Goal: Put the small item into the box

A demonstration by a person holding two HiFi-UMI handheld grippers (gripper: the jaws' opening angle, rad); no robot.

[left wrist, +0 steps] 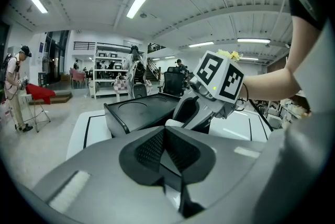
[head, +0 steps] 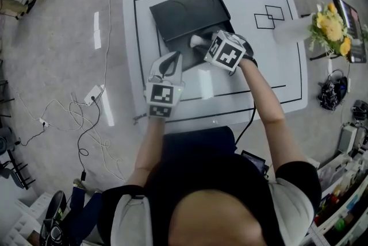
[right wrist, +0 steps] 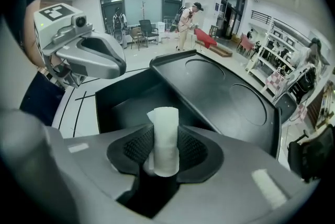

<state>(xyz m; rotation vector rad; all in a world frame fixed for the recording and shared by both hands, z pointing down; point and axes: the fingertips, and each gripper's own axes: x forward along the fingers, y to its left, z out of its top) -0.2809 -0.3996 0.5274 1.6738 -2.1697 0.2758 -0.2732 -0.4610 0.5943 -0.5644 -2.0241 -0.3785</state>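
A: Two grippers show. What does the right gripper [right wrist: 165, 150] have?

B: Its jaws are half closed on a small white roll [right wrist: 166, 136], which stands upright between the pads.

A: Where is that in the head view?

B: Just above centre. The right gripper [head: 198, 42] tilts down and holds the roll over the open tray of a black box [head: 179, 45]. The lid [head: 187, 9] lies open toward the top of the frame.

A: And the left gripper [head: 170, 61]?

B: It is left of centre, beside the box's lower left edge. Its jaws are together with nothing between them.

A: What is underneath?

B: A white table [head: 276, 72] marked with black lines.
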